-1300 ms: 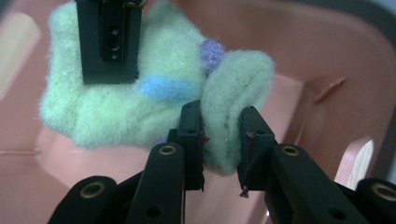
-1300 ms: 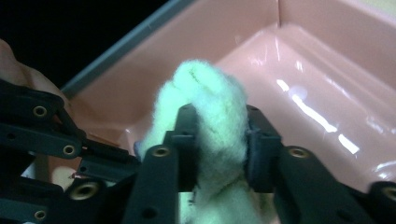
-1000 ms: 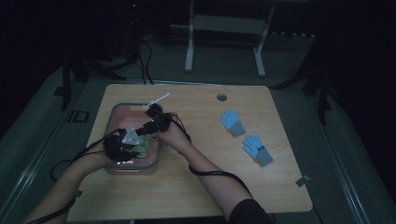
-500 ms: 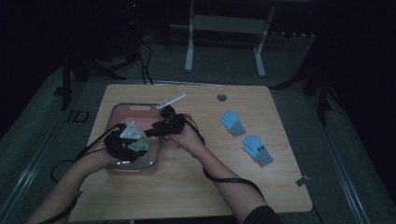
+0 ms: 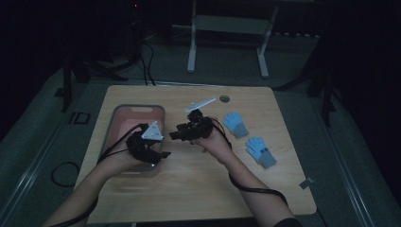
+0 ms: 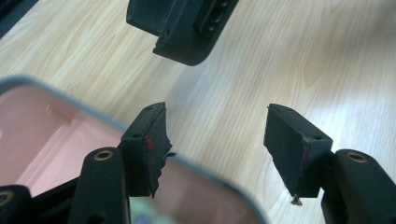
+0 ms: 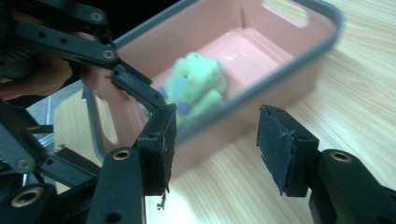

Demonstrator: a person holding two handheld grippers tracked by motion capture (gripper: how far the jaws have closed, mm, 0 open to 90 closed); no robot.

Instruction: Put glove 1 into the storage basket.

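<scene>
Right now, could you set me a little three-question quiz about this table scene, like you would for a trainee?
1. True or false: the soft green glove lies inside the pink plastic tub with the grey rim.
2. How many light blue knitted gloves lie on the pale wooden table?
3. Pick one: the fingers of the left gripper are (a) clamped on a glove, (b) apart with nothing between them.

Key
1. True.
2. Two: one nearer the right gripper, one closer to the table's right edge.
3. (b); they have just been opening.
</scene>
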